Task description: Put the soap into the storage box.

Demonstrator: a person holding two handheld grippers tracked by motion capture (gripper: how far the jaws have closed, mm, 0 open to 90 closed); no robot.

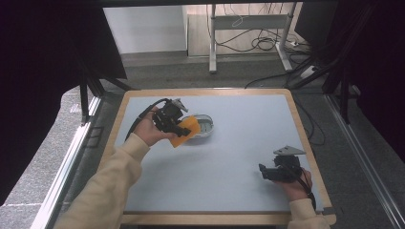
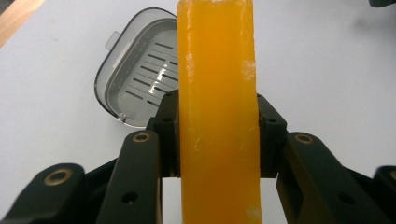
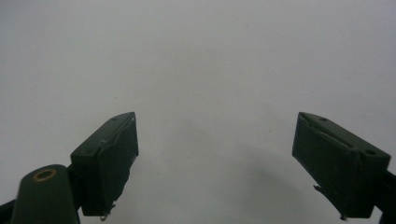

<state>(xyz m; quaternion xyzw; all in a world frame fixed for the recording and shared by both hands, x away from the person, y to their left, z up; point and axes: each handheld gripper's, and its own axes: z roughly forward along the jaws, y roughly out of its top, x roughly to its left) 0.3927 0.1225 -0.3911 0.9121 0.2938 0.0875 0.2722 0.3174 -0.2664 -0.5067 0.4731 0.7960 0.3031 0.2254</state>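
Soap [image 2: 217, 112] sits clamped between the left tool's [image 2: 217, 135] jaws, above the grey dish [image 2: 135, 84]; right tool [image 3: 217, 154] gapes.

Soap dish [image 1: 203, 125] only obstacle; mat [image 1: 229, 162] elsewhere bare.

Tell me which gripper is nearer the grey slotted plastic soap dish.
Left. The left gripper, clamping an orange soap bar, hovers right beside the soap dish; the right gripper sits far off near the table's front right.

soap [image 2: 217, 107]: orange translucent bar, held on edge, clamped at both sides, above the dish | dish [image 2: 135, 79]: grey, slotted, open, flat on counter
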